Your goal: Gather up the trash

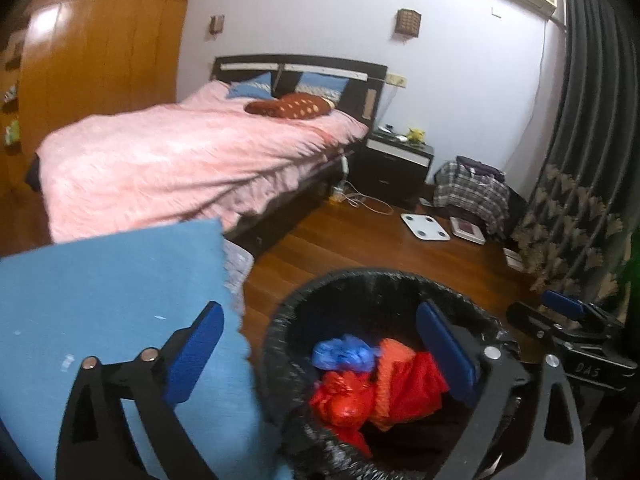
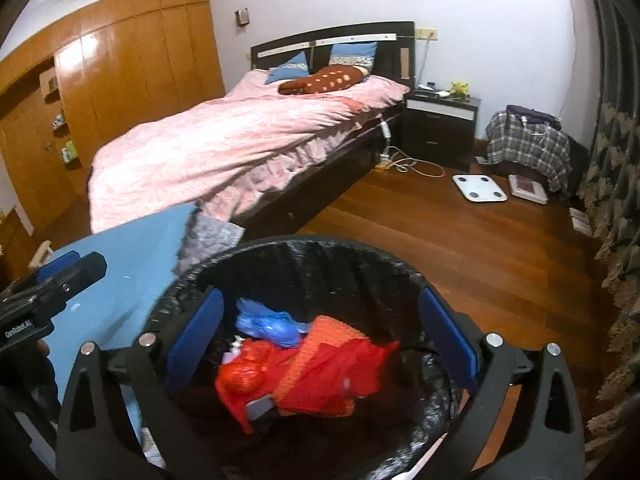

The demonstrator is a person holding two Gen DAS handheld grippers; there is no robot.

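A black-lined trash bin (image 1: 360,280) stands on the wood floor; it also shows in the right wrist view (image 2: 304,248). Inside lie red and orange plastic bags (image 1: 384,388) (image 2: 320,376) and a crumpled blue bag (image 1: 344,354) (image 2: 272,322). My left gripper (image 1: 320,348) is open and empty, its right finger over the bin, its left finger over a blue cloth surface (image 1: 112,292). My right gripper (image 2: 320,340) is open and empty, both fingers over the bin's mouth. The right gripper shows at the right of the left wrist view (image 1: 568,312).
A bed with a pink cover (image 2: 240,136) stands behind the bin. A dark nightstand (image 2: 440,124), a white scale (image 2: 480,188), a plaid cloth pile (image 2: 532,140) and cables (image 2: 408,164) lie beyond. Patterned curtains (image 2: 616,200) hang at right. A wooden wardrobe (image 2: 120,72) is at left.
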